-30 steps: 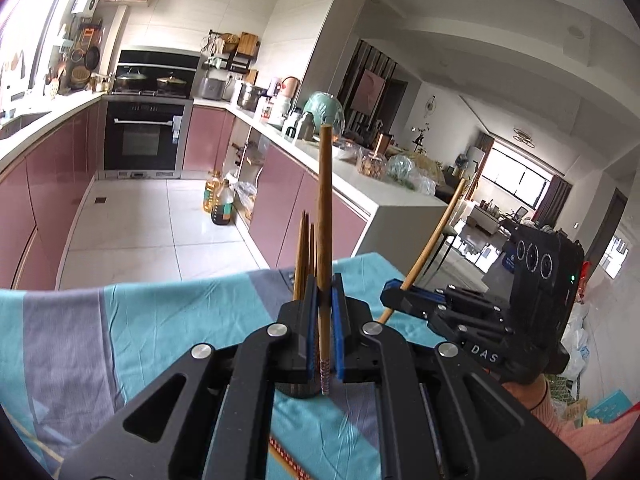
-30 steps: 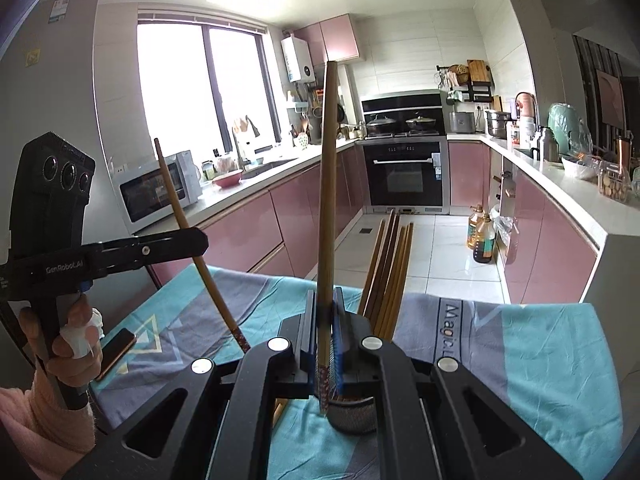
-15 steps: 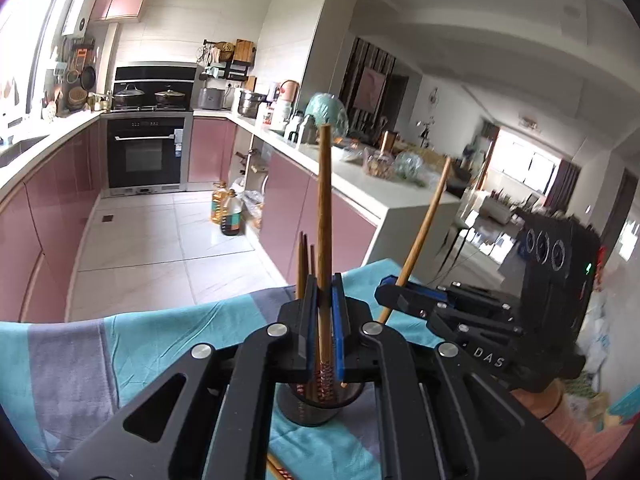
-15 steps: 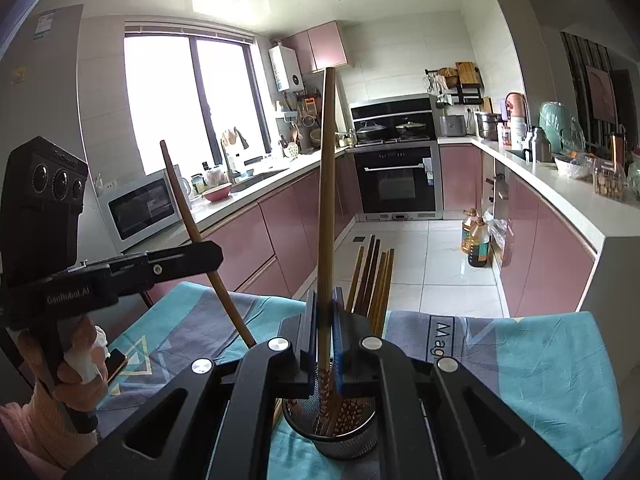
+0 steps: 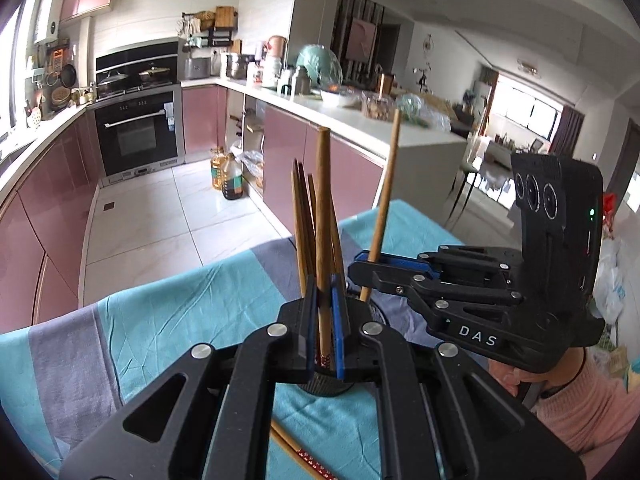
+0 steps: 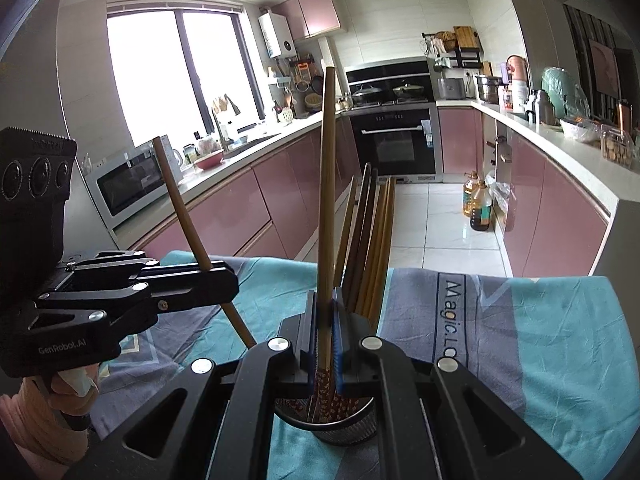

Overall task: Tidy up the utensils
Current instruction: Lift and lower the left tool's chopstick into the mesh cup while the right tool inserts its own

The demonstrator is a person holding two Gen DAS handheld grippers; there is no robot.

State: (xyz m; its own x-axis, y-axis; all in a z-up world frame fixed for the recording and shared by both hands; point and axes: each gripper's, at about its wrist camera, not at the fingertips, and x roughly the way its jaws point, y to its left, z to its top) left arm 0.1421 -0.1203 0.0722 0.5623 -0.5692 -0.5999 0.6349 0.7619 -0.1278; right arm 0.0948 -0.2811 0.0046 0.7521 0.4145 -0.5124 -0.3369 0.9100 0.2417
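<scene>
Both tongs, left and right, are clamped tight, each on one chopstick.

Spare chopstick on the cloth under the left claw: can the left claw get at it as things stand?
Probably not yet: the left claw is shut on a chopstick over the holder; the spare chopstick lies beneath the claw's body.
</scene>
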